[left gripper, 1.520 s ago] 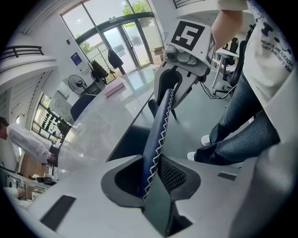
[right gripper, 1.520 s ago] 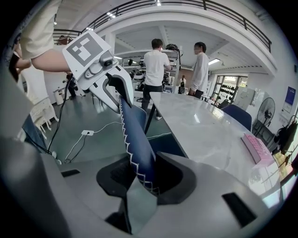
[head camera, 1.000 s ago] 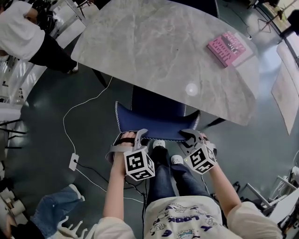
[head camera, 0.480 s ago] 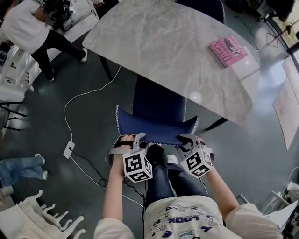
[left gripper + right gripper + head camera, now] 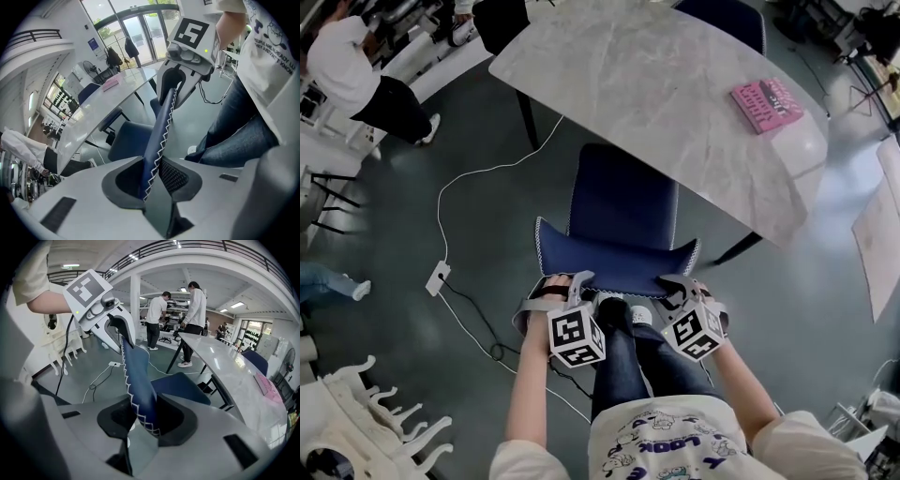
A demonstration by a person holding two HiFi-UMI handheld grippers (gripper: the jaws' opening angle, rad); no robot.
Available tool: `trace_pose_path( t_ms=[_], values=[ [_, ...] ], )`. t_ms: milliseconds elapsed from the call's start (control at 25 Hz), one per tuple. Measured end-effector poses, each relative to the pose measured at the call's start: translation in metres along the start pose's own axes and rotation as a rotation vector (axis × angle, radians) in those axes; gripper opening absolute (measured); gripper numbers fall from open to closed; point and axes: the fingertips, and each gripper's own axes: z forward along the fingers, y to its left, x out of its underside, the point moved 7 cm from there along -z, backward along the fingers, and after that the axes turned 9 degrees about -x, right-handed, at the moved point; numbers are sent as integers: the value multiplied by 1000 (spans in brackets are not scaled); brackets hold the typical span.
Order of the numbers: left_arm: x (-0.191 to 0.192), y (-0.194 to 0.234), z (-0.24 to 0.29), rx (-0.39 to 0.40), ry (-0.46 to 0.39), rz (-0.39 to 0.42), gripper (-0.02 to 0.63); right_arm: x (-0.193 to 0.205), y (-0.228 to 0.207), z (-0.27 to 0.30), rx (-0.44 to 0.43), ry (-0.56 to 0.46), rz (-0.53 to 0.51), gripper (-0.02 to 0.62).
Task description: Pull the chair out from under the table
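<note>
Chair, navy with white zigzag stitching along the backrest edge, stands just in front of the person's legs at 12 o'clock. Its seat lies mostly clear of the grey marble-look table, and only the far corner at about 1 o'clock sits beneath the tabletop edge. The left gripper clamps the top rim of the backrest near its 9 o'clock end; in the left gripper view its jaws pinch the padded, stitched edge between them. The right gripper grips the same rim toward the 3 o'clock end, and the right gripper view shows its jaws pressed onto the blue edge. A pink book lies on the table at about 2 o'clock from the chair. A white cable runs across the dark floor at 9 o'clock, ending at a power adapter. A person in a white top stands at about 10 o'clock, well apart.
</note>
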Motion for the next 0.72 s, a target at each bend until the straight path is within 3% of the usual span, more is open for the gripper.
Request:
trace_pose_path(
  t_ms=[720],
  values=[
    [16,-83,-48,5,5,-16,118,31,90,-20,-18,23,1,117]
  ],
)
